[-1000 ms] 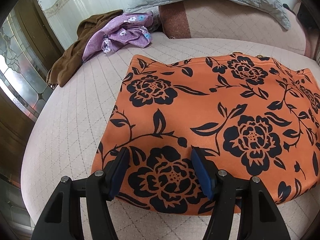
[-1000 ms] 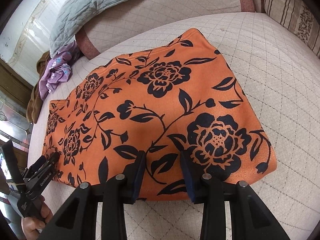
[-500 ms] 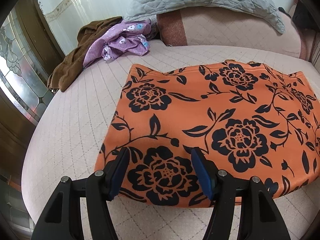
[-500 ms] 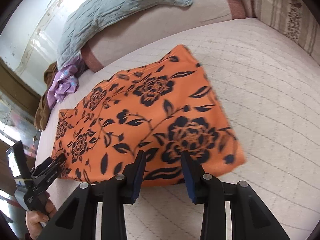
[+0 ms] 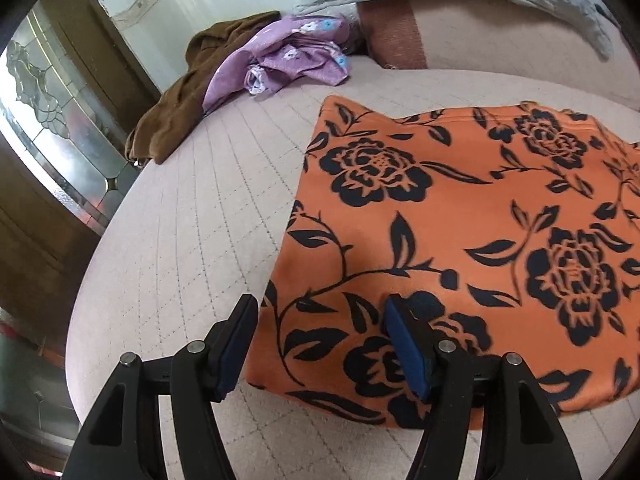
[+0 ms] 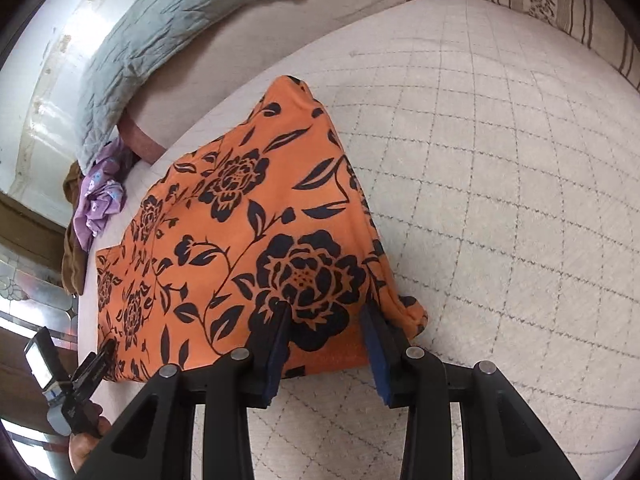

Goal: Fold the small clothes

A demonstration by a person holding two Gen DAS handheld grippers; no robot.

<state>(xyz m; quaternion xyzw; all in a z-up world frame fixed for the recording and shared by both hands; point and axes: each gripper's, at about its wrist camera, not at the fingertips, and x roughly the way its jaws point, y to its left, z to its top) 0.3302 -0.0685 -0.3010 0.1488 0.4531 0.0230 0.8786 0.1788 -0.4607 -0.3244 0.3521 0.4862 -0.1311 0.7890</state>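
1. Both claws stand spread with nothing clamped: the left gripper [image 5: 320,328] has its jaws wide apart, and the right gripper [image 6: 326,316] has its jaws parted a little less.
2. Left gripper's jaws straddle the near left corner of the orange cloth [image 5: 460,240]: one blue pad lies over the bedspread [image 5: 180,240] just outside the cloth's left edge, the other over the printed flowers.
3. Whether those pads touch the fabric cannot be told from the left wrist view.
4. Right gripper hangs over the near right corner of the same orange cloth [image 6: 248,240], both blue pads above a large black flower close to the near hem.
5. That cloth, orange with black roses and leaves, lies spread on the quilted, pale bedspread [image 6: 500,200]; its right edge is slightly rumpled and rolled under near the corner.
6. Seen from the right wrist, the left gripper [image 6: 105,350] shows at the cloth's far corner, held in a hand [image 6: 86,440] at the picture's lower left.
7. Well apart from the orange cloth, at the far left of the bed, lies a heap of a purple flowered garment [image 5: 288,60] on a brown garment [image 5: 180,100].
8. Grey quilted blanket [image 6: 160,40] drapes over the padded headboard behind.
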